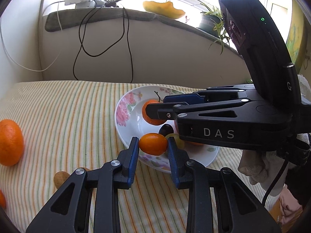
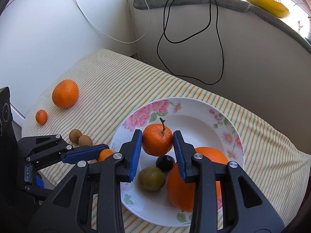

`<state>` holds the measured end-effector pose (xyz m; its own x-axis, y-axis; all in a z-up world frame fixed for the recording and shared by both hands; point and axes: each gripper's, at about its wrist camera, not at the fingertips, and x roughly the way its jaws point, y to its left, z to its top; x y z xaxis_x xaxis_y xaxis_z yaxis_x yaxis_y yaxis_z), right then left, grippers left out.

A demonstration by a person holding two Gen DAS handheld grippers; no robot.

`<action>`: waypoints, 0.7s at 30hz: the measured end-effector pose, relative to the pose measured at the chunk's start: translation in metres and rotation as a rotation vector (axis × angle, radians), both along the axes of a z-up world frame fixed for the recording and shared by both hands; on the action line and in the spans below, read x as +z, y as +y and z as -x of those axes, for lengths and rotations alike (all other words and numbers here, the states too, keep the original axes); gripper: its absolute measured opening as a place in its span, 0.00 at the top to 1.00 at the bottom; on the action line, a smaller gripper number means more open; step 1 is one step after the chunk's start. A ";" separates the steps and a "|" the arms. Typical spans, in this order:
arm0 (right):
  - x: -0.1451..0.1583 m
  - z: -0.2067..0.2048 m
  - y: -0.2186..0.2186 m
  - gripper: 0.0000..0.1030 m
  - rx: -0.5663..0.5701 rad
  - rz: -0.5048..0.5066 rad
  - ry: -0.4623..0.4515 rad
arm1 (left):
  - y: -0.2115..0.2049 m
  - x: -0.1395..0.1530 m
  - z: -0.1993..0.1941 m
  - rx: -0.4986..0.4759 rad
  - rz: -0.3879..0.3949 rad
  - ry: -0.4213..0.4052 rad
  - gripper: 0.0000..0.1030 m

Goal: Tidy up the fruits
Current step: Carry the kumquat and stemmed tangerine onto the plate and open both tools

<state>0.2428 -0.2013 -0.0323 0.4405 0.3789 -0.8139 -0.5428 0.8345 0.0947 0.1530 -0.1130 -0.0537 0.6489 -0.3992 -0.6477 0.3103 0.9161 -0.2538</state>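
Left tool [image 1: 153, 145] is clamped on a kumquat [image 1: 153, 144] at the near-left rim of the flowered plate [image 2: 196, 103]. Well left of the plate, a mandarin [image 2: 65, 93], a tiny citrus [image 2: 41, 116] and two longans [image 2: 80, 137] leave wide open striped cloth [image 2: 116, 81]. Right tool [image 2: 157, 145] is clamped on a stemmed tangerine [image 2: 157, 141] over the plate's middle, above a dark plum [image 2: 165, 162], a green plum [image 2: 151, 177] and an orange [image 2: 180, 190] near the right rim.

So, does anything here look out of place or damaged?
Nothing looks damaged or spilled. Some fruit is not yet on the plate: an orange, a small mandarin and two brown longans lie on the cloth.
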 end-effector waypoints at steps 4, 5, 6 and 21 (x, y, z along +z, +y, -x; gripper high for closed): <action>-0.002 -0.003 0.002 0.67 0.010 -0.005 0.008 | -0.001 0.001 -0.003 -0.002 0.005 0.000 0.73; -0.002 -0.003 0.001 0.67 0.010 -0.006 0.008 | -0.002 0.002 -0.003 -0.001 0.004 -0.002 0.73; -0.003 -0.004 0.001 0.67 0.010 -0.007 0.009 | -0.002 0.002 -0.003 -0.002 0.005 -0.004 0.73; 0.000 -0.005 -0.005 0.59 -0.014 -0.019 0.015 | -0.001 0.003 0.000 0.013 0.005 0.006 0.62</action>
